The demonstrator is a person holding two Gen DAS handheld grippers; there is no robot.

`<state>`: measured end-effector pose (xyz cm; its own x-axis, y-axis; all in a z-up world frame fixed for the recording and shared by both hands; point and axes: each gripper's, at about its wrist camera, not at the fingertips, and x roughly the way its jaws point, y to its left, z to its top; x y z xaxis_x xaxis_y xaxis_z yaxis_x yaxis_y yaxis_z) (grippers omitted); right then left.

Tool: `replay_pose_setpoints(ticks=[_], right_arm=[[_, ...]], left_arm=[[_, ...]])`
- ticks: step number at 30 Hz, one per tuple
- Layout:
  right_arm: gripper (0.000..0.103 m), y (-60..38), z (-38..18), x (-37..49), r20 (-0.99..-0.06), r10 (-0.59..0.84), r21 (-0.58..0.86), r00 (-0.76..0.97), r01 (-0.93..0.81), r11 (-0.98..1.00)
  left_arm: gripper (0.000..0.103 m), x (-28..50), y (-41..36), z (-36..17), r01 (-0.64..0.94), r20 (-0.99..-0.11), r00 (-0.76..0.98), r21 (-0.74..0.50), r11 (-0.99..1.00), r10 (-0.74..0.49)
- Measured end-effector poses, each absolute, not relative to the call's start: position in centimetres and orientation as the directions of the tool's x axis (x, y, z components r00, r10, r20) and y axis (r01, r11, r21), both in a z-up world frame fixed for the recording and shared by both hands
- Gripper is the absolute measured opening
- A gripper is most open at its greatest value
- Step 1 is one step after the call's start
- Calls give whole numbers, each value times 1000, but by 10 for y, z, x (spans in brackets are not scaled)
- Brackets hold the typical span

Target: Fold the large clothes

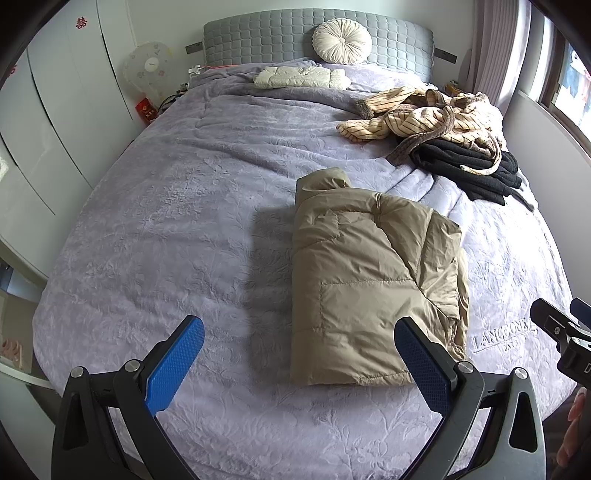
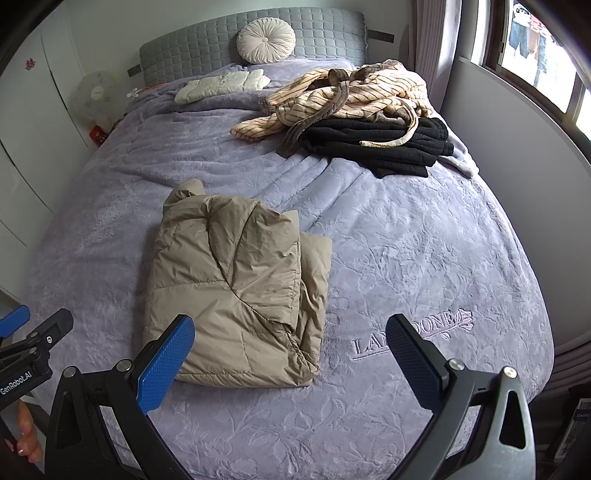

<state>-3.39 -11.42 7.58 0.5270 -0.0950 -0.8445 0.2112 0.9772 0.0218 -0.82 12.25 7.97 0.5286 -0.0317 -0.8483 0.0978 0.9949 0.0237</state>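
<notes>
A tan puffer jacket [image 1: 365,273] lies folded into a thick rectangle on the lilac bedspread [image 1: 177,229]; it also shows in the right wrist view [image 2: 236,284]. My left gripper [image 1: 299,365] is open and empty, held above the bed just in front of the jacket's near edge. My right gripper [image 2: 291,365] is open and empty, above the jacket's near right corner. A striped cream robe [image 2: 347,96] lies crumpled over a black garment [image 2: 380,144] at the far right of the bed.
A folded white jacket [image 1: 299,77] and a round cream cushion [image 1: 341,40] lie by the grey headboard [image 1: 258,33]. White wardrobes [image 1: 48,122] and a fan [image 1: 147,66] stand on the left. A wall and window [image 2: 535,55] are on the right.
</notes>
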Motion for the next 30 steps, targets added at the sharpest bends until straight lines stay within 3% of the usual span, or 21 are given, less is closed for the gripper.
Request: replay_pose_setpoints(ticks=[30], right_arm=[[103, -115, 77, -34, -846, -91, 26, 526, 211, 977]], left_arm=[[103, -5, 124, 80, 104, -850, 526, 26, 994, -33]])
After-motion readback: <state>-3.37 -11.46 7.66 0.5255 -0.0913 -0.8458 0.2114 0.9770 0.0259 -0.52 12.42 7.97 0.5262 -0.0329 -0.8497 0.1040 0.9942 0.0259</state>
